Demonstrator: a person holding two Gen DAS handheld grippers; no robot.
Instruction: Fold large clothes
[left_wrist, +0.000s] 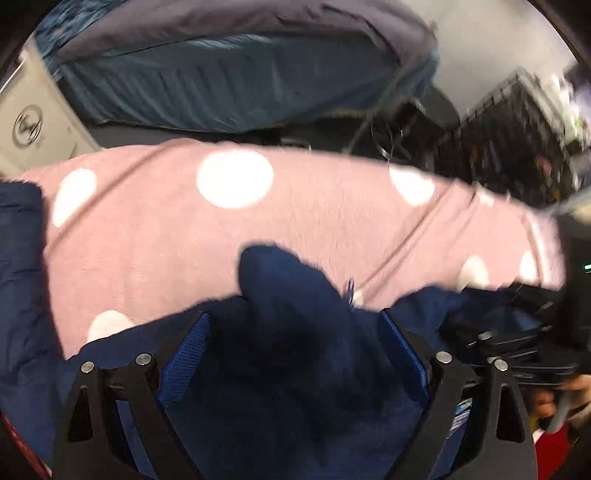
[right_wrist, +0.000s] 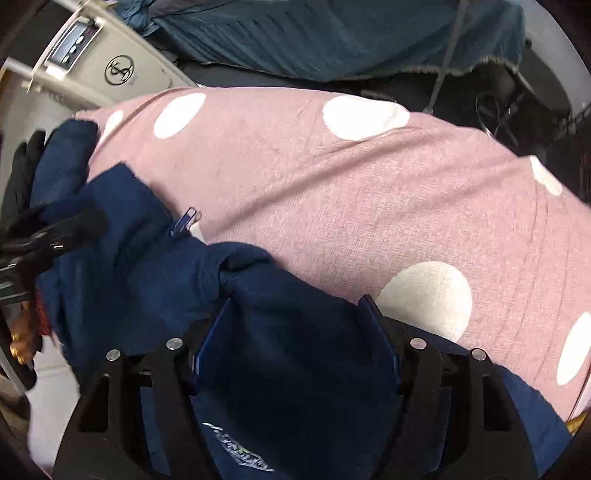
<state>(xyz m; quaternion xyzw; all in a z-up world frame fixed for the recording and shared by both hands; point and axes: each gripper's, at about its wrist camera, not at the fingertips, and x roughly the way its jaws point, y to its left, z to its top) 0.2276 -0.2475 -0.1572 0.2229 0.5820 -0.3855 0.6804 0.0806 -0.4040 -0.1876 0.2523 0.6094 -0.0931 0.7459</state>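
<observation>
Both hand-held grippers clamp navy jacket (right_wrist: 147, 266) | bunched, fleecy | pink dotted blanket (right_wrist: 332, 192) beneath

1. The left hand-held gripper (left_wrist: 295, 332) has matte black angular finger arms, each with two round silver screws.
2. Its fingers (left_wrist: 186, 354) carry ribbed blue pads.
3. The right hand-held gripper (right_wrist: 295, 325) is built alike: black arms, silver screws, smooth dark blue pads (right_wrist: 208, 343).
</observation>
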